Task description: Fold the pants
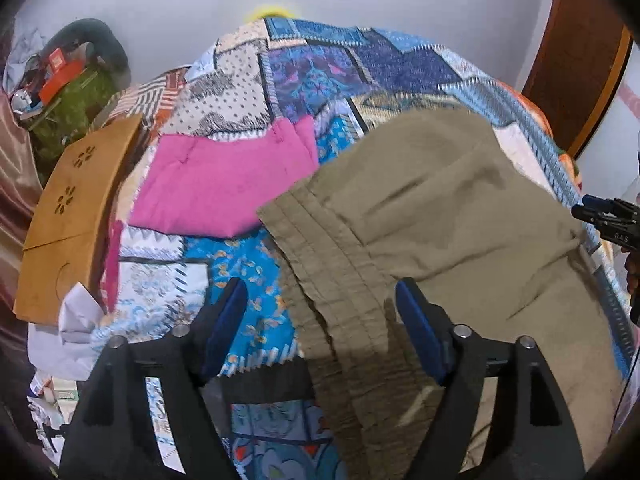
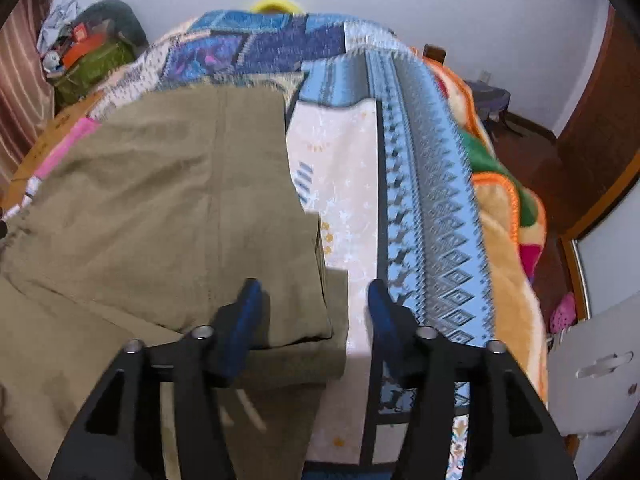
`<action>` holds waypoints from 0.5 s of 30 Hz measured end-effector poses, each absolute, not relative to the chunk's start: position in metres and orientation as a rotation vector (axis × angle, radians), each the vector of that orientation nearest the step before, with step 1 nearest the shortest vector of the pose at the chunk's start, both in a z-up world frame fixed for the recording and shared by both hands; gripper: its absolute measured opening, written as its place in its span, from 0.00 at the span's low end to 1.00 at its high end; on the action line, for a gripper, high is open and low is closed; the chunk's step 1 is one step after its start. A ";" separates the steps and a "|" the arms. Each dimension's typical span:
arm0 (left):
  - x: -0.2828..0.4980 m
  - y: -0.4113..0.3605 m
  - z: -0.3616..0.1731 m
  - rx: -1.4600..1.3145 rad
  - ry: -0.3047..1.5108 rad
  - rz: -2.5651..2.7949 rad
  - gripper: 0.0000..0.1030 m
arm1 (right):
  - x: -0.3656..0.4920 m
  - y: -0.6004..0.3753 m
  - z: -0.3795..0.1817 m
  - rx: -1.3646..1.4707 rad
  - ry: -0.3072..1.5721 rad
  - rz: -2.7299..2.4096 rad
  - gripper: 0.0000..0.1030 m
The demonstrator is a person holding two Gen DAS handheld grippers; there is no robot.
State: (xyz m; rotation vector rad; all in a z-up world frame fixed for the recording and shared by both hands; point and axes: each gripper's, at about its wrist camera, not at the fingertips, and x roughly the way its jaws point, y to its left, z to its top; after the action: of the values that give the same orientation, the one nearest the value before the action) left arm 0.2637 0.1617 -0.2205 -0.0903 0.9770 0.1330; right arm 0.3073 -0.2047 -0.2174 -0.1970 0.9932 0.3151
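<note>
On the bed, over a patchwork quilt (image 1: 320, 64) of blue, white and purple panels, a pair of olive-khaki pants (image 1: 460, 216) lay spread and partly folded, with one layer doubled over another. Its gathered waistband (image 1: 320, 264) ran diagonally toward the near edge in the left wrist view. A folded pink garment (image 1: 224, 184) lay on the quilt just beyond and to the left of the pants, its corner touching or slightly under the khaki cloth; which could not be determined.

The left gripper (image 1: 320, 320) was held above the waistband with its blue-padded jaws standing wide apart. The waistband edge lay beneath the gap, but neither pad pressed on it; nothing was gripped.

The right gripper (image 2: 312, 316) was positioned over the right-hand edge of the pants (image 2: 168, 208), where the folded upper layer ended in a corner. Its jaws stood moderately apart, the left pad above khaki fabric and the right pad above bare quilt (image 2: 424, 200). No cloth was clamped between them.

A tan board (image 1: 72, 216) with cut-out flower shapes stood at the left side of the bed. An orange-edged blanket (image 2: 504, 200) hung over the right side. Both frames showed motion blur.
</note>
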 end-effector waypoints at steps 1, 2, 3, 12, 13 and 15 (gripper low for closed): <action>0.265 0.167 -0.216 -0.103 0.966 0.136 0.78 | 0.307 -0.203 -0.209 -0.197 0.973 0.328 0.53; 0.267 0.171 -0.213 -0.110 0.961 0.140 0.79 | 0.308 -0.202 -0.204 -0.199 0.961 0.337 0.54; 0.271 0.175 -0.211 -0.115 0.958 0.147 0.80 | 0.309 -0.199 -0.199 -0.201 0.951 0.345 0.54; 0.326 0.211 -0.231 -0.180 1.008 0.179 0.80 | 0.352 -0.169 -0.177 -0.148 0.868 0.403 0.59; 0.332 0.214 -0.236 -0.186 1.018 0.180 0.80 | 0.361 -0.163 -0.179 -0.151 0.868 0.403 0.59; 0.343 0.220 -0.247 -0.210 1.038 0.177 0.80 | 0.377 -0.155 -0.184 -0.154 0.870 0.397 0.59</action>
State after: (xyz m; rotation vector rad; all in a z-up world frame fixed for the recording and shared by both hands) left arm 0.3433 0.2204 -0.2470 -0.2096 1.0376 0.1773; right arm 0.3771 -0.1549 -0.1840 -0.1541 0.8704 0.3972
